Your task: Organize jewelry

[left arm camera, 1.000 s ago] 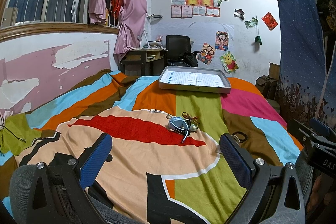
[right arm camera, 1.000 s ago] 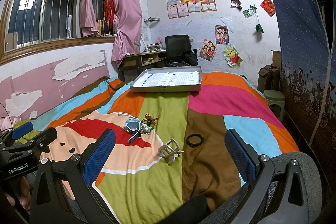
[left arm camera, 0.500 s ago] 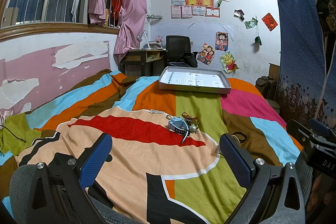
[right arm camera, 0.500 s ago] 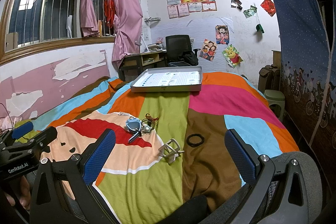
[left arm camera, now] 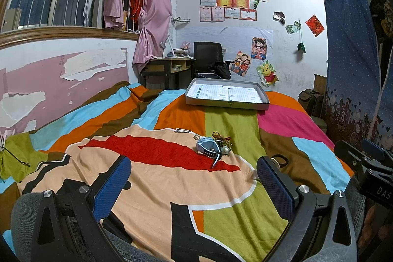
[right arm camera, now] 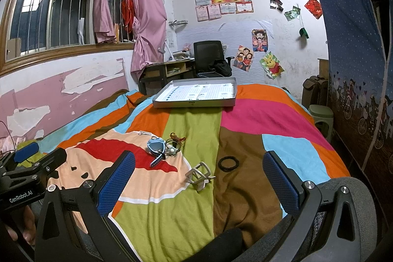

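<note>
A light blue watch (left arm camera: 207,147) (right arm camera: 155,148) lies on the striped bedspread with a tangle of thin bracelets (left arm camera: 222,143) (right arm camera: 173,145) beside it. A small silver chain (left arm camera: 183,131) (right arm camera: 144,132) rests just beyond. A white hair claw (right arm camera: 200,173) and a black ring band (right arm camera: 228,162) (left arm camera: 282,158) lie nearer the right side. A shallow grey tray (left arm camera: 227,103) (right arm camera: 194,103) with a gridded paper liner sits far back on the bed. My left gripper (left arm camera: 192,179) and right gripper (right arm camera: 199,184) are both open and hold nothing, hovering short of the jewelry.
The bedspread (left arm camera: 157,178) covers the whole bed. A desk (left arm camera: 167,68) and black office chair (left arm camera: 208,58) stand at the far wall. Pink curtains (left arm camera: 152,4) hang by a barred window on the left. A blue curtain (right arm camera: 351,41) and green stool (right arm camera: 320,116) line the right side.
</note>
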A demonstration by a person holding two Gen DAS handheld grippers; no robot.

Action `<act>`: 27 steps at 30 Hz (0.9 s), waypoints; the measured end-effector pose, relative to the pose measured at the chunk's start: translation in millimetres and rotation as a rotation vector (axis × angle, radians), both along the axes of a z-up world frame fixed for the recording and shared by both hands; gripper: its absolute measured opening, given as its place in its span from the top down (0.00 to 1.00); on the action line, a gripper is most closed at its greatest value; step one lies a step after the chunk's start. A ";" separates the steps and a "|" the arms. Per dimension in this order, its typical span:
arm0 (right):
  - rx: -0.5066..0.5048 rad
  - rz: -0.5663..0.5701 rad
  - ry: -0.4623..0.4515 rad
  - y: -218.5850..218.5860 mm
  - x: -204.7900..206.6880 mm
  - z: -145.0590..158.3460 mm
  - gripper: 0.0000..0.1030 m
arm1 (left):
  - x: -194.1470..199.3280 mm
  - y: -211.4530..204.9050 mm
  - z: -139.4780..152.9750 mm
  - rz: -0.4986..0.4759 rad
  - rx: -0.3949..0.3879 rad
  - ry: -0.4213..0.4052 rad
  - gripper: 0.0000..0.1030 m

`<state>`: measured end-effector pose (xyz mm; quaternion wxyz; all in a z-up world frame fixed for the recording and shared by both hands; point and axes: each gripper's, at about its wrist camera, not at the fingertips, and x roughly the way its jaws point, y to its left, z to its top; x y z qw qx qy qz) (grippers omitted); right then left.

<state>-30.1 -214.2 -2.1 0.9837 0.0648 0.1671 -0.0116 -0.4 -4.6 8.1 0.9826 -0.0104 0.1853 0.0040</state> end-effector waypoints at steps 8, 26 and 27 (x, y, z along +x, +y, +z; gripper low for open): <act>0.001 -0.001 0.001 0.1 0.1 0.0 0.01 | -0.2 -0.3 0.8 -0.001 -0.001 0.000 0.00; -0.002 -0.026 0.006 2.6 -5.3 4.0 0.01 | -7.1 -5.9 8.6 -0.002 -0.027 -0.009 0.00; 0.004 -0.023 0.007 3.1 -5.8 5.6 0.01 | -8.6 -4.9 12.1 -0.006 -0.036 -0.005 0.00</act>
